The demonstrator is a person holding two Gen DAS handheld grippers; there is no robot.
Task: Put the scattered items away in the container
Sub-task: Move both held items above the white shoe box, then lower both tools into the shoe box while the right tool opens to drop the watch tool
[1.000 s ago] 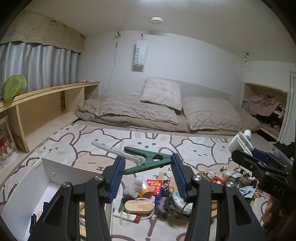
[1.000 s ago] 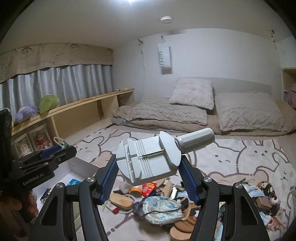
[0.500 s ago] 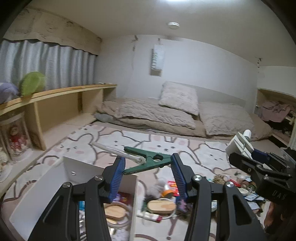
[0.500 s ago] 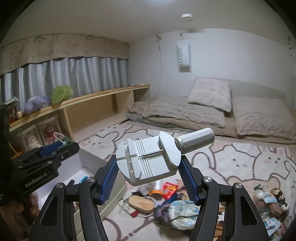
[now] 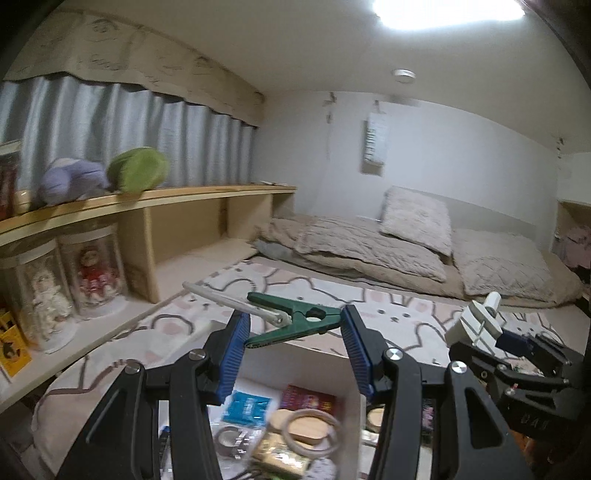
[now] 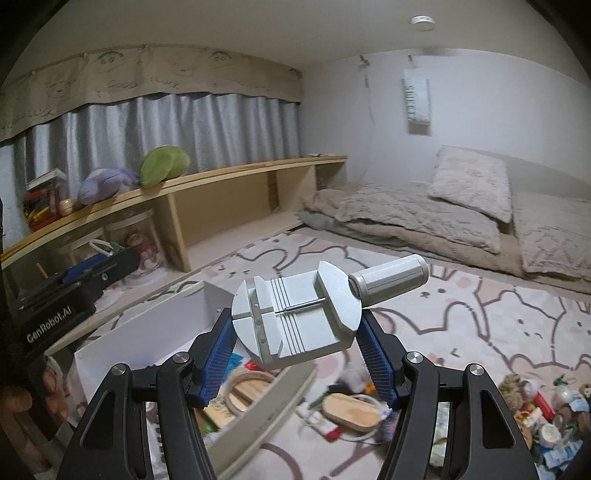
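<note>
Both grippers have swung over the white box (image 5: 317,350) now, left gripper (image 5: 293,345) still clamped on the green clip (image 5: 295,325), right gripper (image 6: 295,345) on the grey watch tool (image 6: 299,317).

A bright ceiling light (image 5: 448,11) glares at the top of the left wrist view, and a small round white fitting (image 6: 423,20) sits on the white ceiling. Grey pleated curtains (image 6: 177,129) hang under a beige valance with drawn faces (image 6: 147,75). Below runs a long pale wooden shelf (image 6: 229,173), with a purple plush toy (image 6: 105,184) and a green plush toy (image 6: 162,164) on top. A cream rug printed with rabbit faces (image 6: 480,314) covers the floor. Against the white back wall (image 6: 480,110) lies a low beige quilted bed (image 6: 424,218) with a pillow (image 6: 471,182).
</note>
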